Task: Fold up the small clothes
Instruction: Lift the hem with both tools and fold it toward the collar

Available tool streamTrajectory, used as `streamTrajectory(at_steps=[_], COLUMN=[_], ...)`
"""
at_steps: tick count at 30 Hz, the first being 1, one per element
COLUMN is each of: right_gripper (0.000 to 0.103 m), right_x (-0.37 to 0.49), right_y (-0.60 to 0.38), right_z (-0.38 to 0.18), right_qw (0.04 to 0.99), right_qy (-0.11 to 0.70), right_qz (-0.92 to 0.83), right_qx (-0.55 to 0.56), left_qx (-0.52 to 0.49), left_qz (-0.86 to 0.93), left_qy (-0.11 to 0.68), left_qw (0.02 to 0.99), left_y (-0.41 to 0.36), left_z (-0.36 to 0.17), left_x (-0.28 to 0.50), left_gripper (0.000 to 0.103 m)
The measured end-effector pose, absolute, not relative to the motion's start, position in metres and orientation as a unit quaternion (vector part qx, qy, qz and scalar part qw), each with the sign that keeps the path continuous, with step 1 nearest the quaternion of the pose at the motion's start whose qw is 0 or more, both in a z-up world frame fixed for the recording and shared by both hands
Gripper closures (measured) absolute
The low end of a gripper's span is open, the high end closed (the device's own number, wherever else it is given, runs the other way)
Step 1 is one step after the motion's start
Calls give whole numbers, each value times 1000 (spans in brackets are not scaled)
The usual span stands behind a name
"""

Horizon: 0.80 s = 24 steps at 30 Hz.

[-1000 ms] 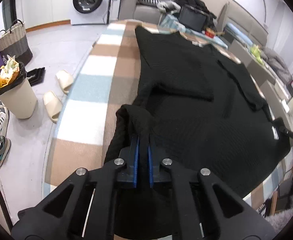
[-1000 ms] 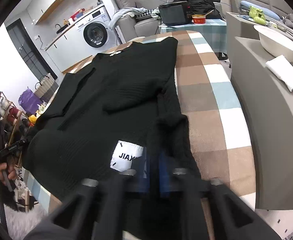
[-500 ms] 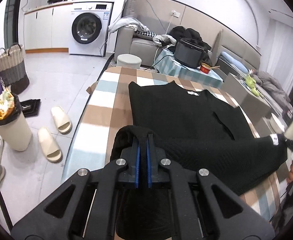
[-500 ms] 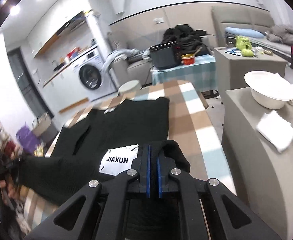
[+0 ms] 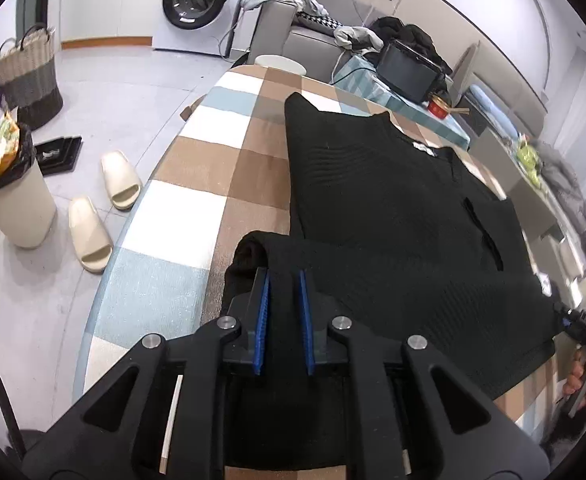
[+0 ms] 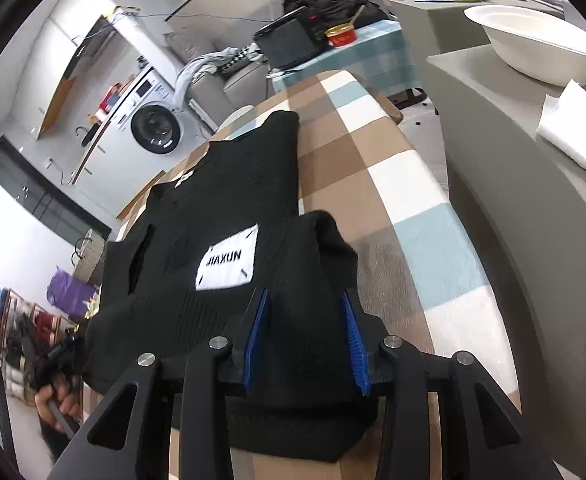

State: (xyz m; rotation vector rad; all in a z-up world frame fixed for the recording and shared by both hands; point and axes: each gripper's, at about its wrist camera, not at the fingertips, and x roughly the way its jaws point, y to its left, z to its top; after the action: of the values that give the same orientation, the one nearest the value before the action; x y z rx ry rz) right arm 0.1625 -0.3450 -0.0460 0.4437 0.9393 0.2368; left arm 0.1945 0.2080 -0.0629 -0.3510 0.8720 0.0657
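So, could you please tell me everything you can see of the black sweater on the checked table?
The black sweater is a ribbed knit lying flat on the checked tablecloth. Its near hem is folded over the body, showing a white JIAXUN label. A smaller white tag sits at the far neckline. The left gripper and right gripper each straddle a folded corner, jaws opening, fabric between the blue pads.

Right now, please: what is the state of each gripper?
Left gripper: jaws opening, black sweater between them, pads off the cloth.
Right gripper: jaws opening wider, sweater fold between them, no longer gripped.
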Motion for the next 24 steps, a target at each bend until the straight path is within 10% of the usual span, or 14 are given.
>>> streamTrajectory(at_steps=[6, 24], right_gripper=[97, 74], right_x=[158, 133], right_y=[-328, -335], right_z=[-36, -36], right_qw=[880, 852], right_qy=[425, 446], right_qz=[119, 162], right_qx=[172, 221], left_qx=[-136, -158], left_qz=[28, -5], left_qy=[422, 433], left_qw=[896, 887], left_y=[196, 194], left_z=[-59, -49], left_x=[192, 132], left_gripper=[100, 77])
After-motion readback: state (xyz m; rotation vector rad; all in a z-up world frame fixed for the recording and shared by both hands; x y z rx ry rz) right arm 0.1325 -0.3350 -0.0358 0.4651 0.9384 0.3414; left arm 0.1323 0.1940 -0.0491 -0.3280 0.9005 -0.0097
